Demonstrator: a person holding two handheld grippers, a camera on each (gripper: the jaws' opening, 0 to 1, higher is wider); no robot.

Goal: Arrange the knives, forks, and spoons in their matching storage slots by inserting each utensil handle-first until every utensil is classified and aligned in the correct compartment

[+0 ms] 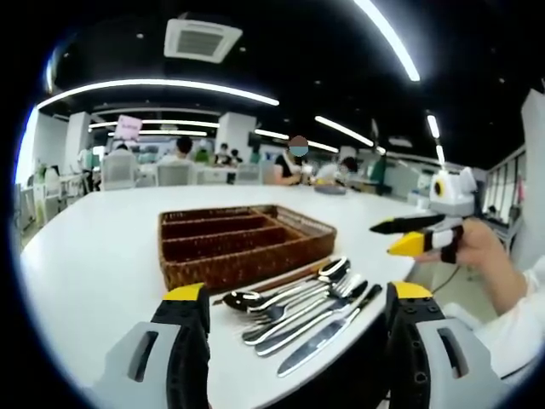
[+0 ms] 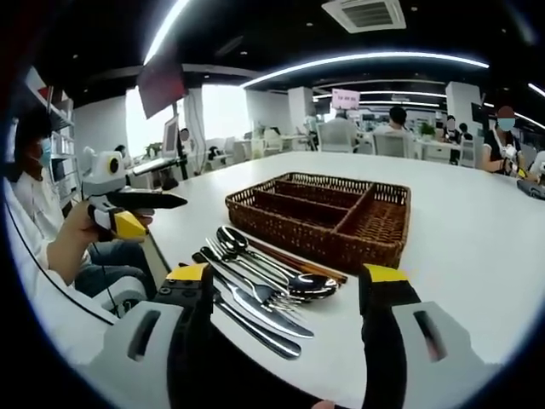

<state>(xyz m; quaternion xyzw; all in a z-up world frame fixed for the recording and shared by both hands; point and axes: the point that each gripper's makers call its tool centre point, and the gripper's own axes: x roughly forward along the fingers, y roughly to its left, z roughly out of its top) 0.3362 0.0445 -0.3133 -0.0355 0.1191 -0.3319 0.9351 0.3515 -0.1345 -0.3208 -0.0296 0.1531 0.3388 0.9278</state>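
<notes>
Here, the scene in brief.
Tray: a brown wicker organiser [image 1: 243, 243] with several long slots and one short cross slot, all slots bare inside; it sits on a white table [image 1: 102, 264].
Utensils: a tight bunch of shiny steel cutlery [image 1: 302, 311] lying on the table just beside the tray's near wall, side by side and roughly parallel.
Spoons: two spoons [image 2: 281, 273] closest to the tray, one bowl facing each way.
Fork: a fork [image 1: 294, 302] in the middle of the bunch.
Knives: dark-handled knives [image 1: 328, 328] on the side farthest from the tray.
Chopsticks: thin brown sticks [image 2: 294, 260], apparently chopsticks, between the spoons and the tray wall.
Left gripper: left gripper [image 1: 294, 302], jaws spread wide and holding nothing; the cutlery lies between and just ahead of its yellow-tipped jaws, the tray beyond.
Right gripper: right gripper [image 2: 285, 281], jaws likewise spread and holding nothing, the cutlery between them and the tray ahead to the right.
Left gripper seen from the right gripper view: held up off the table edge, well apart from the cutlery.
Background: seated people [image 1: 294, 162] at distant tables.
</notes>
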